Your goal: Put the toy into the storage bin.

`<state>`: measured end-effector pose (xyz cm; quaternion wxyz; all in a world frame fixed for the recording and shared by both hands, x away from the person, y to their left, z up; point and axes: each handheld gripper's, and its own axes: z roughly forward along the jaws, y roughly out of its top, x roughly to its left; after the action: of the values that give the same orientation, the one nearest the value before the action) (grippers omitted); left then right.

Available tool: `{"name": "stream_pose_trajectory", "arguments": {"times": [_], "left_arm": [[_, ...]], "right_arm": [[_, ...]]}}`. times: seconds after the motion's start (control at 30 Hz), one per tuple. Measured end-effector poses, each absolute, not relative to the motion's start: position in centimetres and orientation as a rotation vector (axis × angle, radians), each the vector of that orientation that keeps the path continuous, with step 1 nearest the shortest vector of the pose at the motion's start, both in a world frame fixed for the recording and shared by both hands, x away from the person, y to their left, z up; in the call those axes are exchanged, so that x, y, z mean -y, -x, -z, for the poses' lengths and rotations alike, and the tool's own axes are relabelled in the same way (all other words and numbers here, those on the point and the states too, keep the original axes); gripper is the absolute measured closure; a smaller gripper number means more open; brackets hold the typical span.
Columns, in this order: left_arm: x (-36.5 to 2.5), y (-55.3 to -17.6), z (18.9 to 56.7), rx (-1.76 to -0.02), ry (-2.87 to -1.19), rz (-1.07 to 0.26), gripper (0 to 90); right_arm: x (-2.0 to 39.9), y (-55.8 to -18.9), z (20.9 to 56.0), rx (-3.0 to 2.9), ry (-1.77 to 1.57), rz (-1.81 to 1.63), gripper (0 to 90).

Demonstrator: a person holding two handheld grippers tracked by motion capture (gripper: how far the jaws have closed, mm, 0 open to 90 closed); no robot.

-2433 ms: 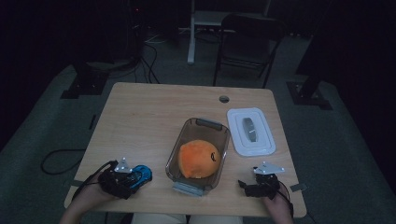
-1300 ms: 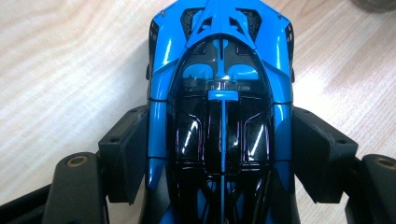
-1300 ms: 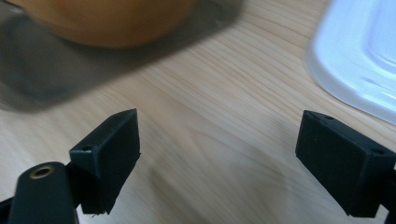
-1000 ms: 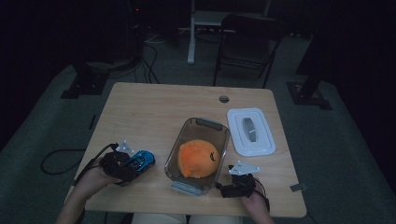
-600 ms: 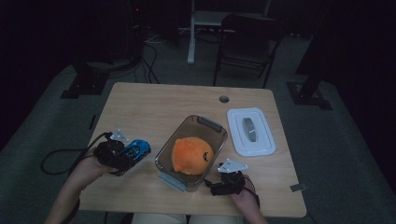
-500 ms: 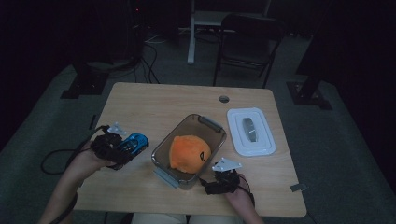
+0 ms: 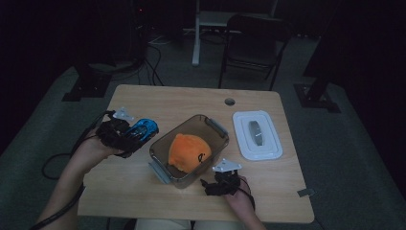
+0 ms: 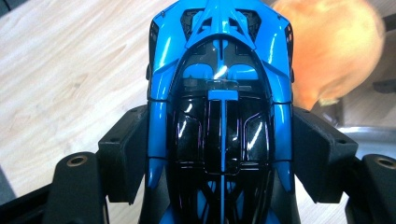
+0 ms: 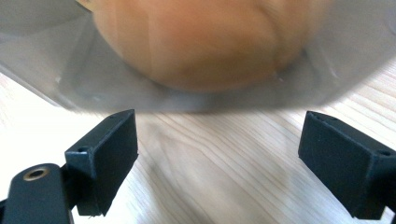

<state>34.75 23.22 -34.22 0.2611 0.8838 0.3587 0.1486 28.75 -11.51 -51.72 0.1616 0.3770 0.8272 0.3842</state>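
Observation:
My left gripper (image 7: 130, 136) is shut on a blue and black toy car (image 7: 143, 128), held above the table just left of a clear container (image 7: 218, 128). In the left gripper view both pads (image 8: 123, 158) press the sides of the toy car (image 8: 219, 102). An orange soft thing (image 7: 188, 151) lies in the container, and it appears past the car's nose as the orange soft thing (image 8: 329, 51). My right gripper (image 7: 208, 185) is open at the container's near right corner. The container wall (image 9: 70, 74) and the orange soft thing (image 9: 210, 42) stand just beyond the right gripper (image 9: 224, 158), whose jaws are wide apart.
A white lid (image 7: 257, 135) lies flat to the right of the container. A round cable hole (image 7: 230, 101) is near the table's far edge. A folding chair (image 7: 251, 43) stands behind the table. Bare wood stretches along the far and near parts of the table.
My left hand has risen with the blue car and drifted toward the container. My right gripper has moved left to the container's near corner, and the container has turned to lie slantwise.

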Motion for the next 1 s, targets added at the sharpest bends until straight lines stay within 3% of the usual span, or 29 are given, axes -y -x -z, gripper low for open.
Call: {"name": "stream_pose_trajectory", "arguments": {"times": [0.4, 1.0], "left_arm": [[-17.7, -36.5, 33.6, -0.84, -2.435, -0.343, 28.8], [-10.7, -38.5, 35.8, -0.732, -2.496, -0.233, 28.8]], "right_arm": [[15.1, -28.7, 51.8, -2.308, -1.159, -1.073, 11.6], [15.3, -28.8, 51.9, -2.314, -1.162, -1.086, 11.6]]}}
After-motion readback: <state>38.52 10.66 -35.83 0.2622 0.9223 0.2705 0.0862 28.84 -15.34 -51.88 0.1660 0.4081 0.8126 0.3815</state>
